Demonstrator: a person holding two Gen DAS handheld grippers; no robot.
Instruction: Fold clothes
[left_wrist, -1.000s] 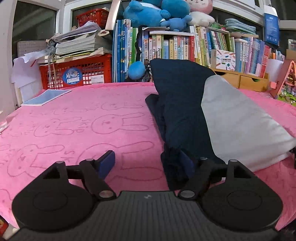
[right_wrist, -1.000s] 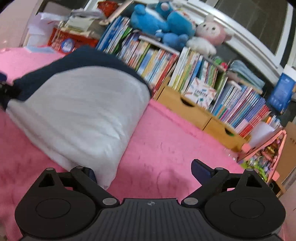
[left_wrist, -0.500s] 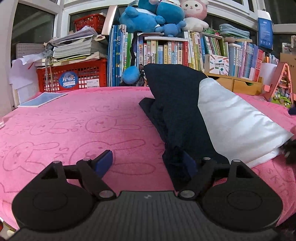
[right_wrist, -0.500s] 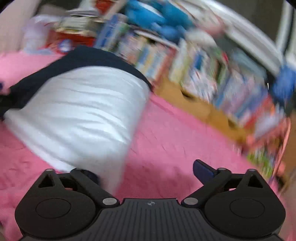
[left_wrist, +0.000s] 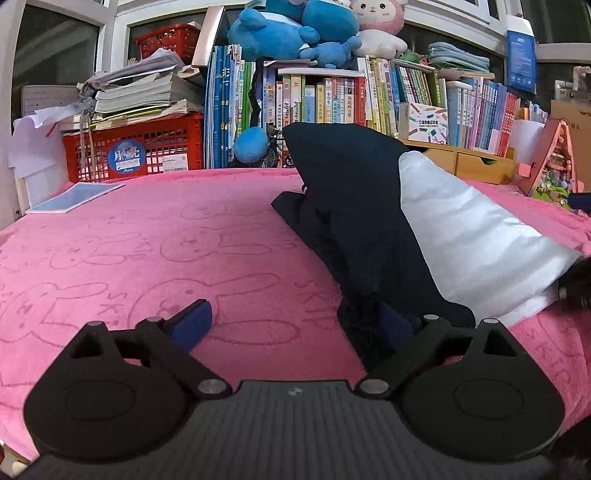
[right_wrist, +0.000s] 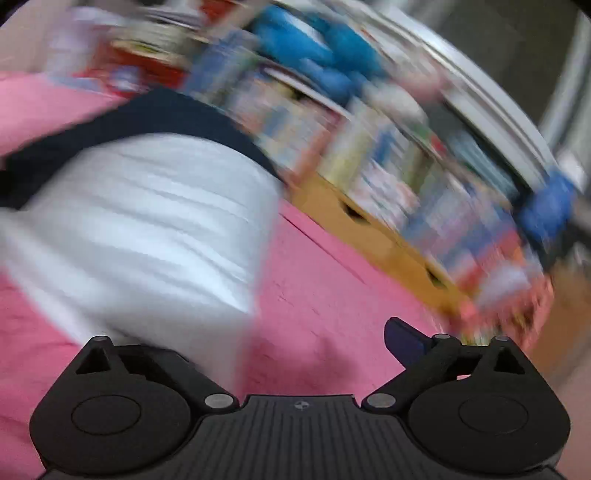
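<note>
**Garment down on the pink blanket, both grippers at its near edge**

Your work surface is a pink blanket stamped with rabbit outlines, backed by a long row of books with blue plush toys on top and a red crate stacked with papers at the left. The garment, navy with a white panel, lies in a folded heap on the right half of the blanket, its far end raised against the books.

Your left gripper has its fingers spread wide; the jaws have just been opening. The right-hand pad is buried in the navy hem, the other sits on bare blanket, and nothing is pinched.

The right wrist view is heavily smeared. Your right gripper also stands open, one finger hidden under the white corner, the other free over the blanket.
</note>
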